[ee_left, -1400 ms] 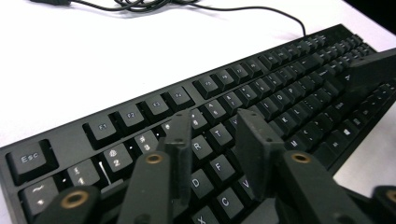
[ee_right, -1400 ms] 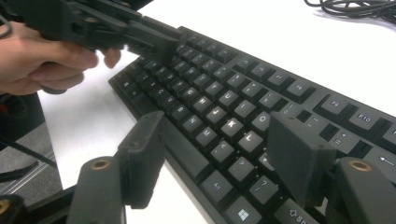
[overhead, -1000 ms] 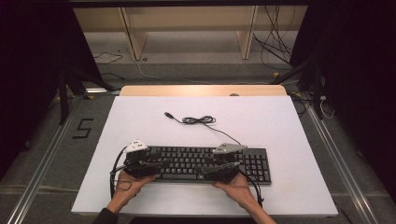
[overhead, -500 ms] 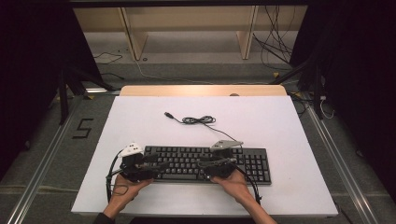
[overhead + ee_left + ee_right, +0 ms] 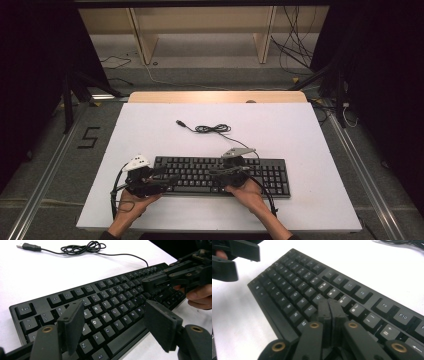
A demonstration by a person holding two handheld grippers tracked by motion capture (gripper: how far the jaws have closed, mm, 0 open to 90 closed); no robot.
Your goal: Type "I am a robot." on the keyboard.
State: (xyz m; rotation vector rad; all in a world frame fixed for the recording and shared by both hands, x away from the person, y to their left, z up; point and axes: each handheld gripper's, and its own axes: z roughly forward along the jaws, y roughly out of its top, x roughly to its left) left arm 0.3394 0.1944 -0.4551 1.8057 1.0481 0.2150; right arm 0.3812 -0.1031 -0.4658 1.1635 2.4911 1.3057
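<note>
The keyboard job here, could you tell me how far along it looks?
Done: keyboard laid flat, cable unplugged. In hand: the right hand-held gripper, jaws shut, sits over the middle keys like a pressing finger; the left hand-held gripper hovers open. What remains is unclear.

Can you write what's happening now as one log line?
left claw: open above keyboard | right claw: shut, over keys | USB cable: loose behind

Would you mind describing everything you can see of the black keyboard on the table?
The keyboard is a full-size black one, plastic by its look, with white-lettered keys and a number pad at its right end. It lies flat near the front edge of the white table. Its thin black cable runs back in a loose tangle to an unplugged USB plug. The right gripper, jaws shut, is over its middle keys; the left gripper, open, hovers over its left end.
</note>
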